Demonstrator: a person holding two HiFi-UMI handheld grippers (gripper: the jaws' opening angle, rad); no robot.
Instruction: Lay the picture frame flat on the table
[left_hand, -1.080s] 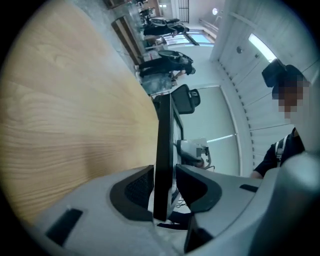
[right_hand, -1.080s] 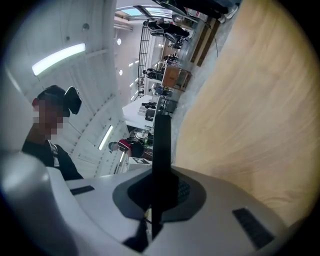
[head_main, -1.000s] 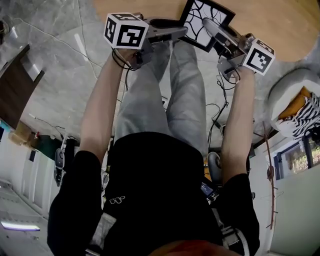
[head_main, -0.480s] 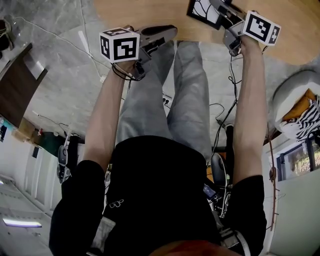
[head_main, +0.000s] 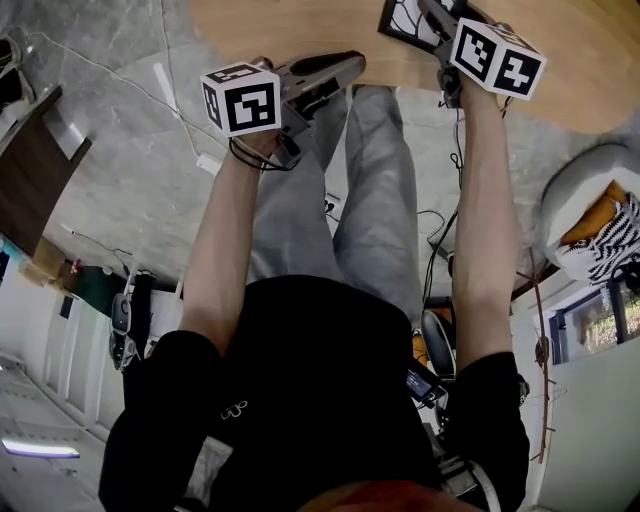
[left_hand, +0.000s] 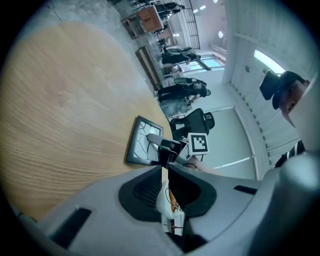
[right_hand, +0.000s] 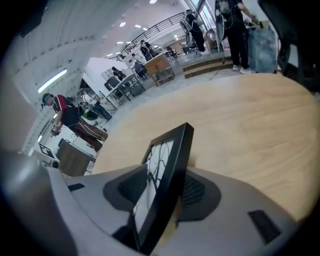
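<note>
The black picture frame (head_main: 405, 18) with a white line drawing is at the near edge of the round wooden table (head_main: 560, 50). In the right gripper view the frame (right_hand: 167, 170) runs edge-on and tilted between my right gripper's (right_hand: 167, 182) jaws. These have just been opening and no longer press on it. The left gripper view shows the frame (left_hand: 140, 142) low on the table under the right gripper (left_hand: 161, 145). My left gripper (head_main: 345, 68) hovers at the table edge, left of the frame. Its jaws have just been closing to a narrow slit (left_hand: 166, 167) with nothing held.
A white round seat (head_main: 590, 215) with orange and striped cloth stands right of the person's legs. Cables (head_main: 440, 230) trail on the grey floor. Dark wooden furniture (head_main: 30, 170) is at far left. An office chair (left_hand: 197, 122) and distant people lie beyond the table.
The right gripper carried the frame farther over the table, toward the picture's top edge. The left gripper let go of the frame's left side and drew back to the table edge.
</note>
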